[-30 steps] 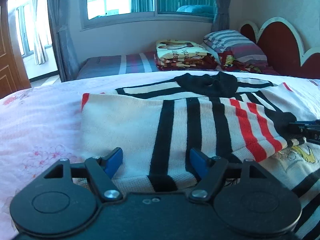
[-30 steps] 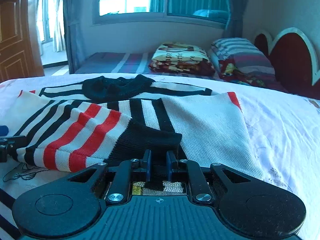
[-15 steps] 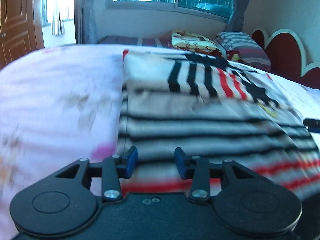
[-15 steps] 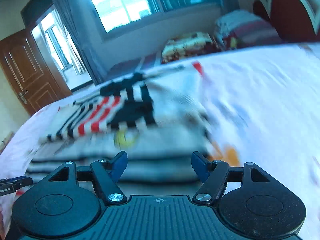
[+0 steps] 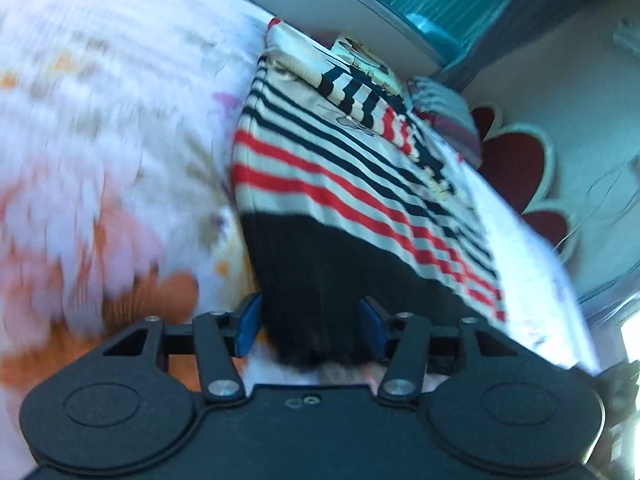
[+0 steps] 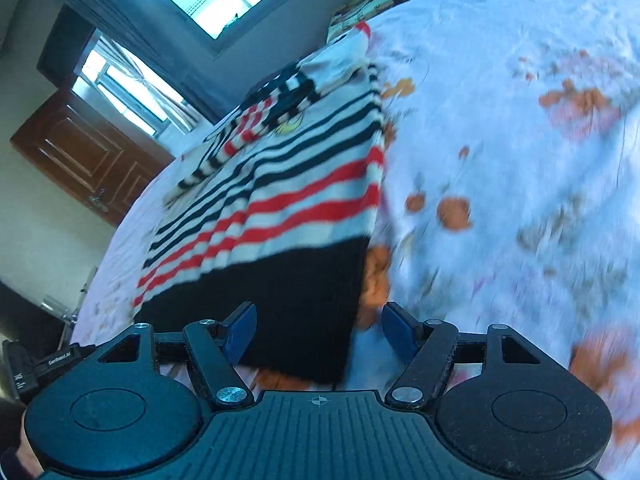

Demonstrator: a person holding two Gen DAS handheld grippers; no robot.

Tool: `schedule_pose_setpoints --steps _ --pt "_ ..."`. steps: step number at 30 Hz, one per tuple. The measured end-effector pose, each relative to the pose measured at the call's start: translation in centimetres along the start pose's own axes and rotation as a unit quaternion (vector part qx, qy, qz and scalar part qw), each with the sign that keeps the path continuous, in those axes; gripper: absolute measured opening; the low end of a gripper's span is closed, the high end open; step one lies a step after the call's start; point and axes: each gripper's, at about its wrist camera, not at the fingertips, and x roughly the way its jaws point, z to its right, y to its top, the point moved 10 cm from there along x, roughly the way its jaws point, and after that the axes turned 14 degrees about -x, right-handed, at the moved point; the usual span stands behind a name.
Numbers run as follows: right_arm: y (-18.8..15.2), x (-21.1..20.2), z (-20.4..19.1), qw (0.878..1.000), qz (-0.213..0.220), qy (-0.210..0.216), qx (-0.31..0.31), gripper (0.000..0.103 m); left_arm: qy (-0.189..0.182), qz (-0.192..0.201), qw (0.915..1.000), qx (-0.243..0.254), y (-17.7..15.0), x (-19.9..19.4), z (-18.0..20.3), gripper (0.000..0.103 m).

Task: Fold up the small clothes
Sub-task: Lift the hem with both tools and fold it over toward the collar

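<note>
Garment: a cream knitted sweater with thin black stripes, broad red stripes and a wide black hem band lies flat on the bed, hem toward both cameras.
Sleeves: striped sleeves lie folded across the chest at the far end of the sweater; a small yellow motif shows beside them in the right wrist view.
Bed: a white bedsheet printed with orange and pink flowers, blurred in both views, lies under the sweater.
Left gripper: the black left gripper with blue pads sits at the hem's left corner; its jaws are opening, the black band lies between them, and the pads stand just beside the cloth without clearly pressing it.
Right gripper: the black right gripper stands with jaws spread at the hem's right corner; the band's corner lies between the blue pads, the right pad apart from it over bare sheet.
Beyond: a red scalloped headboard with pale edging, a striped pillow and a patterned folded blanket lie at the far end of the bed.
Room: a brown panelled wooden door stands below bright windows with grey curtains.
</note>
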Motion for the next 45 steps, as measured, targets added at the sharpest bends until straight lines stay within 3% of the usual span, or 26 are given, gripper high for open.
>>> schedule_pose_setpoints --steps 5,7,9,14,23,26,28,29,30,31,32,36,38,40,42,45 --pt "0.1 0.3 0.2 0.999 0.017 0.019 0.048 0.069 -0.037 0.006 0.9976 -0.058 0.8 0.3 -0.6 0.050" --pt "1.1 1.2 0.7 0.998 0.022 0.023 0.061 0.069 -0.048 0.004 0.9968 -0.064 1.7 1.0 -0.5 0.049" --pt "2.5 2.2 1.4 0.996 0.027 0.028 0.077 0.063 -0.056 0.000 0.9962 -0.067 2.7 2.0 -0.2 0.049" --pt "4.7 4.6 2.1 0.994 0.031 0.042 0.098 0.062 -0.068 -0.009 0.9957 -0.062 4.0 4.3 0.8 0.050" --pt "1.0 2.3 0.4 0.997 0.014 0.047 0.066 0.050 -0.092 -0.028 0.9946 -0.037 0.7 2.6 0.3 0.047" --pt "1.5 2.8 0.6 0.996 0.016 0.047 0.081 0.049 -0.098 -0.028 0.9924 -0.069 1.7 3.1 -0.4 0.040" --pt "2.1 3.5 0.3 0.997 0.010 0.039 0.066 0.048 -0.091 -0.027 0.9922 -0.082 2.1 3.6 -0.7 0.030" --pt "2.3 3.8 0.1 0.998 0.004 0.027 0.053 0.031 -0.084 -0.026 0.9929 -0.080 2.2 3.8 -0.8 0.027" --pt "2.4 4.3 0.2 0.999 -0.013 0.000 0.037 0.005 -0.069 -0.022 0.9946 -0.075 2.3 3.9 -0.9 0.010" --pt "2.5 4.5 0.4 0.999 -0.027 -0.023 0.023 0.004 -0.050 -0.017 0.9965 -0.065 2.4 3.8 -1.1 0.006" --pt "2.9 4.1 0.3 0.999 -0.019 -0.022 0.024 0.004 -0.056 -0.008 0.9962 -0.066 2.5 3.2 -1.0 0.006" --pt "5.1 -0.4 -1.5 0.998 0.058 0.002 -0.009 0.004 -0.088 0.061 0.9935 -0.041 3.7 -1.2 0.3 0.006" --pt "4.3 -0.1 -1.0 0.999 0.048 -0.004 -0.016 0.004 -0.054 0.051 0.9971 -0.015 3.5 -0.6 -0.5 0.006" --pt "2.0 2.7 1.2 0.999 -0.015 -0.028 0.010 0.004 -0.016 0.021 0.9995 -0.014 2.6 1.6 -1.9 0.006" --pt "1.5 3.1 2.3 0.997 -0.004 -0.002 0.071 0.004 -0.031 0.027 0.9985 -0.037 2.8 1.9 -2.0 0.006" --pt "1.8 2.2 2.0 0.998 0.013 0.001 0.069 0.004 -0.035 0.030 0.9980 -0.044 3.1 1.5 -1.7 0.006"
